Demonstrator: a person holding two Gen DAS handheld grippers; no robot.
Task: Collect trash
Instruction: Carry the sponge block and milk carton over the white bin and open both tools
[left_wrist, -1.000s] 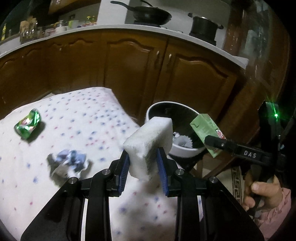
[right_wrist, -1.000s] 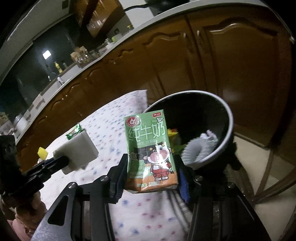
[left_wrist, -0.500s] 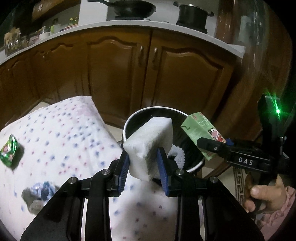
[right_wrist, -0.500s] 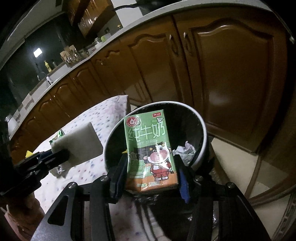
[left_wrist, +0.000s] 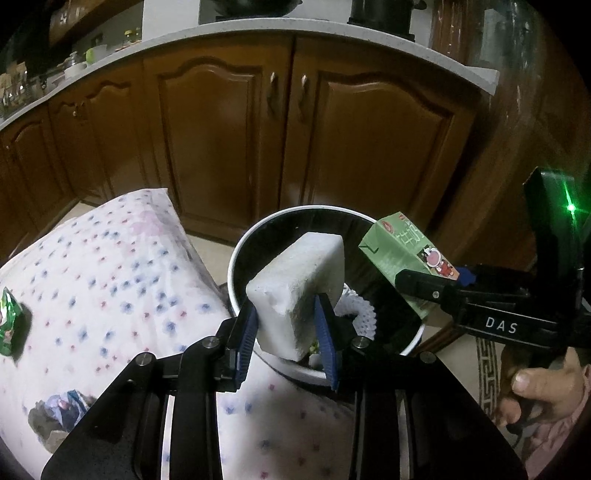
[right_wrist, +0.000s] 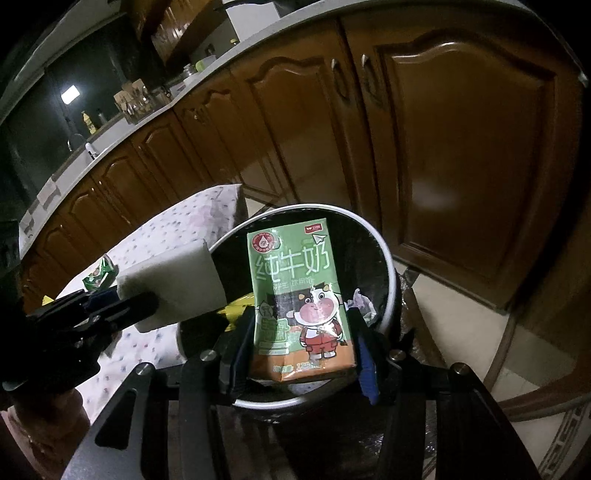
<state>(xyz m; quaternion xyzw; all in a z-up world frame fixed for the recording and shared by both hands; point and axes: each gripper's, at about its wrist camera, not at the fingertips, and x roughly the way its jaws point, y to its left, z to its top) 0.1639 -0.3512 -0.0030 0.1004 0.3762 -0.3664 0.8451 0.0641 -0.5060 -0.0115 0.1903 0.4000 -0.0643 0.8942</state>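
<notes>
Brown kitchen cabinets (left_wrist: 229, 147) under a pale worktop fill the background; a spotted white cloth (left_wrist: 110, 266) covers the counter in the foreground.

Left wrist view: the left tool (left_wrist: 286, 332) is clamped on a white foam block (left_wrist: 299, 291), its long axis running from 6 toward 1 o'clock. The round bin (left_wrist: 243, 254) lies directly beyond, its rim passing behind the block, so the block hangs over the opening. At 3 o'clock the right tool (left_wrist: 406, 277) holds a green milk carton (left_wrist: 402, 254) over the far rim. A green wrapper (left_wrist: 9, 321) at 9 o'clock and a crumpled wrapper (left_wrist: 62, 406) at 8 o'clock lie on the cloth.

Right wrist view: the right tool is clamped on the carton, upright, long axis 6 to 12, over the bin mouth. The block sits at 9 o'clock above the near rim.

Judgement: both items appear placed for release, the carton more centrally.
</notes>
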